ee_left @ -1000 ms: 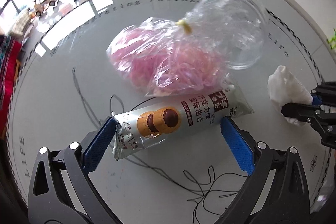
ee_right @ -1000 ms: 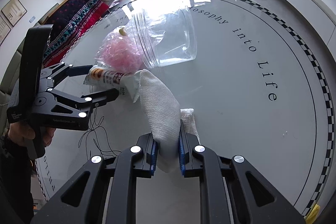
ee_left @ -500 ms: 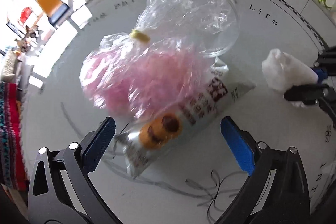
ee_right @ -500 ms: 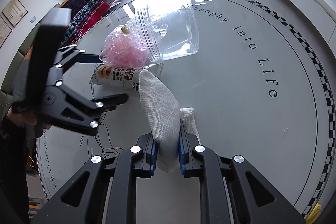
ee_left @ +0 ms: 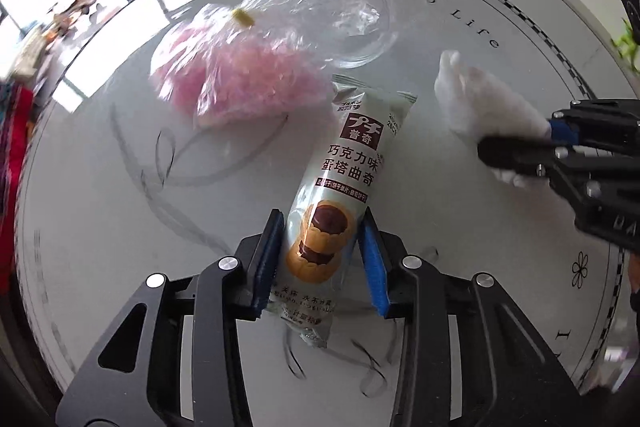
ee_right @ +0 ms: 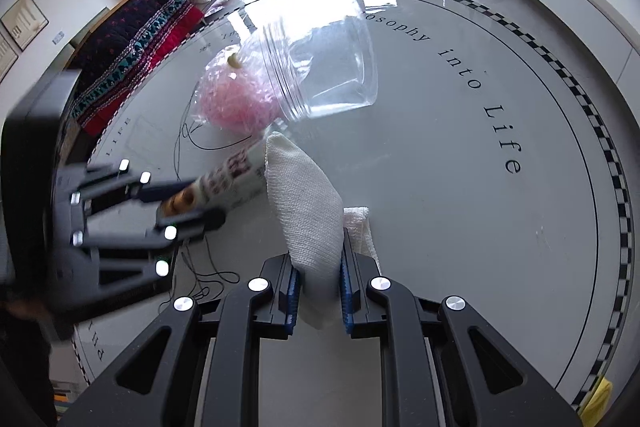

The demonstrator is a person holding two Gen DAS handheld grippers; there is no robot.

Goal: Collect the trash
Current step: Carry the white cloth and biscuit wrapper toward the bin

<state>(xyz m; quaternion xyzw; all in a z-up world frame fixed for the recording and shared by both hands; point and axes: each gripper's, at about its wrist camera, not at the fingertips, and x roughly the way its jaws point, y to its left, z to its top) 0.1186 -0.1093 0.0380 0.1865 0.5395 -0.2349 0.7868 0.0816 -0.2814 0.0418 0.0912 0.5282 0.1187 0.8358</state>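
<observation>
Glass, round and glossy, forms the top of the desk, with a black checkered ring and lettering near its edge. Two black claws with blue pads hang over it, each carried in a person's hand.

The left claw has just been closing, and its pads now pinch the lower end of a long silvery biscuit wrapper printed with chocolate tart cookies. The wrapper points away from the claw toward the middle of the desk. In the right wrist view this claw is blurred.

The right claw is pressed together on a crumpled white cloth, which stands up between its pads, with another fold of it beside the right pad.

Beyond the wrapper's far end lies a clear plastic bag of pink shreds, tied with a yellow band. Its neck reaches into the mouth of a clear plastic jar lying on its side. Thin black thread loops over the glass near the left claw.
</observation>
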